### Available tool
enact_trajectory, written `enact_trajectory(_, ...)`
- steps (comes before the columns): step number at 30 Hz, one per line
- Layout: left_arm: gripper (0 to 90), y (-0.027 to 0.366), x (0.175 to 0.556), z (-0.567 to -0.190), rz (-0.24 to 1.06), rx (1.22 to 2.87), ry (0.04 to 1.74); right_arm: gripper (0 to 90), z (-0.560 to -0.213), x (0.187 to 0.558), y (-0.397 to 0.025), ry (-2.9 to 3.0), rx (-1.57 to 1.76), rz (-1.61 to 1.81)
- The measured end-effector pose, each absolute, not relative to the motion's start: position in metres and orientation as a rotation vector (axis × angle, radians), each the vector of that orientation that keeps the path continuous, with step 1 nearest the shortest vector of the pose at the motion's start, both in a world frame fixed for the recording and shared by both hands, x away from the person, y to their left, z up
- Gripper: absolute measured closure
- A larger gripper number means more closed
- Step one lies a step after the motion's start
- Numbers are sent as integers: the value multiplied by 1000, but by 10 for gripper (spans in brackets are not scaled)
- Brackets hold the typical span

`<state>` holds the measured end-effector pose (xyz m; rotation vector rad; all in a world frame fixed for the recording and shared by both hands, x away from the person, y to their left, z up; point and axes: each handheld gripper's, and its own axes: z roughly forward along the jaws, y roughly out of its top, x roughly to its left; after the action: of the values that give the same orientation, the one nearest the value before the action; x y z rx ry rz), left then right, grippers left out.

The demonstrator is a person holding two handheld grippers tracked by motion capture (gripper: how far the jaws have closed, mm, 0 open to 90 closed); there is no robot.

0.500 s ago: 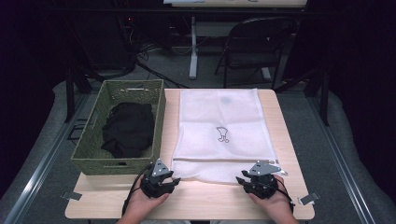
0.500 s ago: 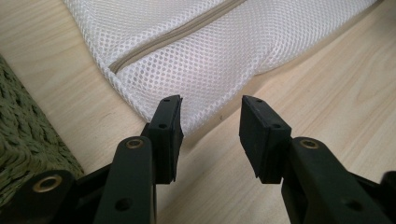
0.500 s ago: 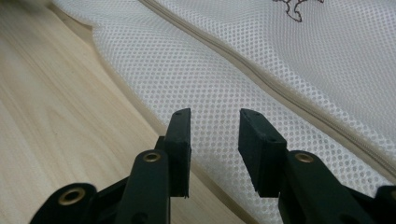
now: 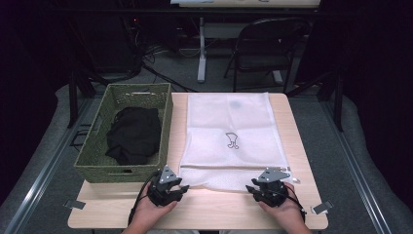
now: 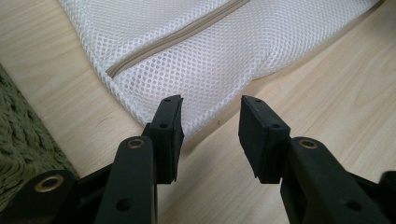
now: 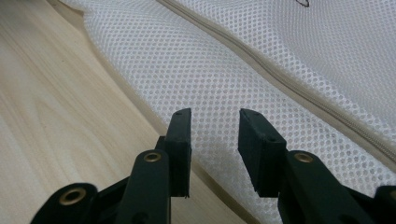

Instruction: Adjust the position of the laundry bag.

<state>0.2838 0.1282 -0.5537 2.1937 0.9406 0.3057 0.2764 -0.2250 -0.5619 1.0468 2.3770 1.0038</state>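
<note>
A white mesh laundry bag [image 4: 229, 136] lies flat on the wooden table [image 4: 209, 209], its zipper [image 5: 177, 35] running near the front edge. A black garment [image 4: 134, 134] sits in the green woven basket [image 4: 92, 161] to the left. My left gripper [image 4: 175, 189] is open at the bag's front left corner [image 5: 154, 93], nothing between its jaws. My right gripper [image 4: 260, 187] is open over the bag's front right edge [image 6: 210, 93], mesh lying beneath the jaws.
A black folding chair [image 4: 263, 48] and a white table leg [image 4: 201, 48] stand beyond the table's far edge. Two small metal clips [image 4: 321, 208] lie near the front corners. Bare wood runs along the front.
Both grippers have shifted slightly toward the bag's front edge; the bag and the basket stay in place.
</note>
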Motion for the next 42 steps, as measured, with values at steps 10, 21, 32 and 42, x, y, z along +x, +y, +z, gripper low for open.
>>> enact_trajectory(10, 587, 106, 291, -558, 329, 2261, 869, 674, -559, 281, -225, 2364, 1050, 1006)
enact_trajectory(21, 598, 79, 303, -562, 334, 2297, 809, 706, -557, 282, -226, 2367, 1054, 1018)
enact_trajectory(32, 659, 65, 316, -569, 288, 2310, 813, 663, -557, 285, -227, 2364, 1049, 1010)
enact_trajectory(42, 691, 67, 318, -571, 256, 2312, 797, 602, -552, 294, -237, 2367, 1088, 990)
